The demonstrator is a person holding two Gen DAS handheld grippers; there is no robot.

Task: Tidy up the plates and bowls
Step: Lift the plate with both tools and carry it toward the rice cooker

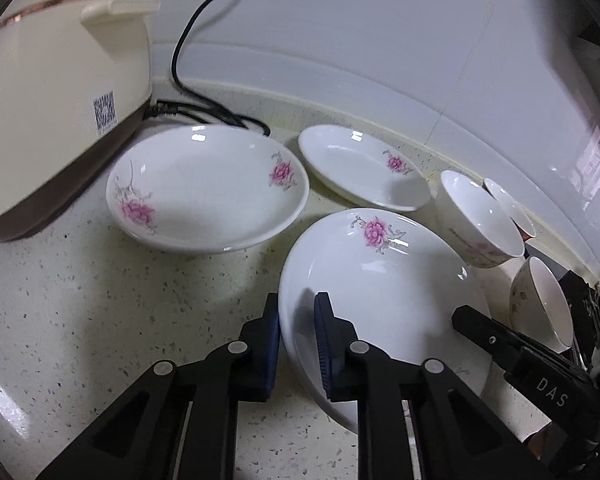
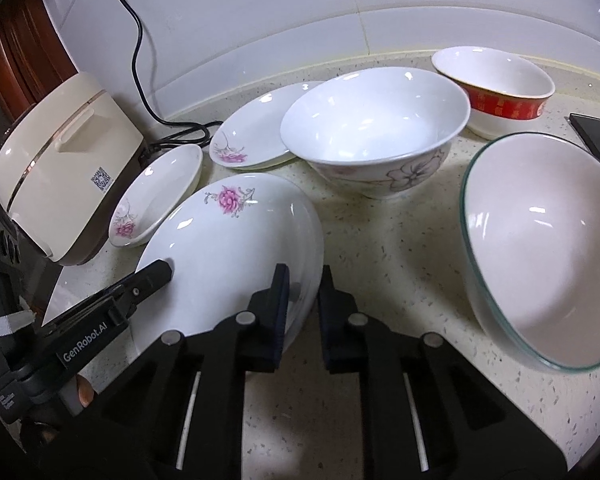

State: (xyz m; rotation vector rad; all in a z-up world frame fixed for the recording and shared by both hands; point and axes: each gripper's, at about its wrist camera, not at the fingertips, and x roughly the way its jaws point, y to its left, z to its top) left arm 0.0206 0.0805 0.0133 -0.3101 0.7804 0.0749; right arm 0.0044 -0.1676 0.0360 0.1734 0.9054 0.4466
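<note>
A white plate with a pink flower is held between both grippers, above the counter. My left gripper straddles its left rim, one finger under and one over. My right gripper straddles its right rim the same way. Two more flowered plates lie behind: a deep one by the cooker and a flatter one. A white flowered bowl, a red-banded bowl and a glass-rimmed bowl stand on the right.
A cream rice cooker stands at the left with its black cord running up the tiled wall. A dark cooktop edge is at the far right. The speckled counter lies below.
</note>
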